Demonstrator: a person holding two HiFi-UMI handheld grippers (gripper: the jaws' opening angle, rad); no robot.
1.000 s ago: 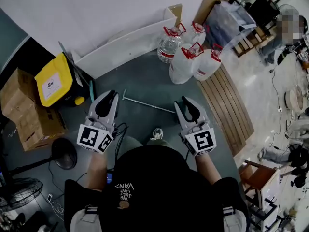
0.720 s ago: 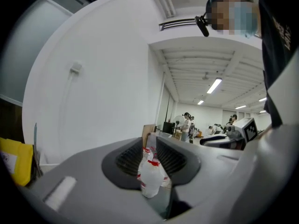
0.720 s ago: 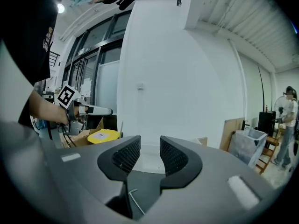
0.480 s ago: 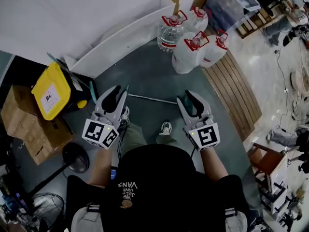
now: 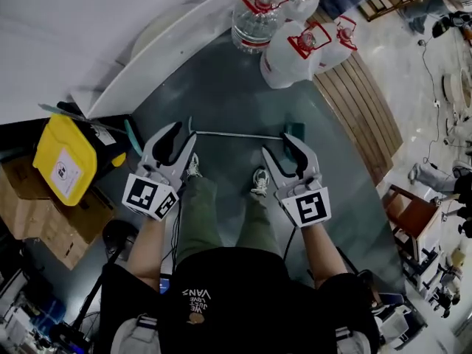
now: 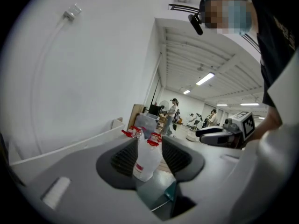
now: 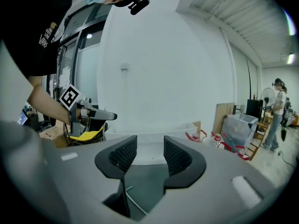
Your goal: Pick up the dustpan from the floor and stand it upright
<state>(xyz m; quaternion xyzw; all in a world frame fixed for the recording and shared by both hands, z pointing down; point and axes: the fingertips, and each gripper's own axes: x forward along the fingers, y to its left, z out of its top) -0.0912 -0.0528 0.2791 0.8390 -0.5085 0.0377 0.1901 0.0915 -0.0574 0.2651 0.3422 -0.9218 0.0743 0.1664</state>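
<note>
The dustpan lies flat on the grey floor: a thin metal handle [image 5: 236, 134] runs left to right, ending in a green pan [image 5: 295, 130]. My left gripper [image 5: 179, 137] hovers over the handle's left end, its jaws opening with nothing between them. Over the pan end, my right gripper [image 5: 284, 148] is opening too, also empty. In the left gripper view a corner of the green pan [image 6: 171, 190] shows low between the fingers [image 6: 124, 160]. The right gripper view has the handle's hooked end [image 7: 133, 202] on the floor below its fingers [image 7: 177, 157].
Several water jugs [image 5: 295, 43] stand beyond the dustpan, beside a wooden slatted pallet [image 5: 361, 109]. A long white trough [image 5: 169, 57] lines the wall. On the left stand a yellow bin [image 5: 63, 161], a cardboard box [image 5: 44, 220] and a fan base [image 5: 122, 234]. The person's shoes [image 5: 258, 183] are just behind the handle.
Both grippers have sunk toward the floor and forward over the dustpan handle, and both pairs of jaws stand wider apart. The green pan has come into view.
</note>
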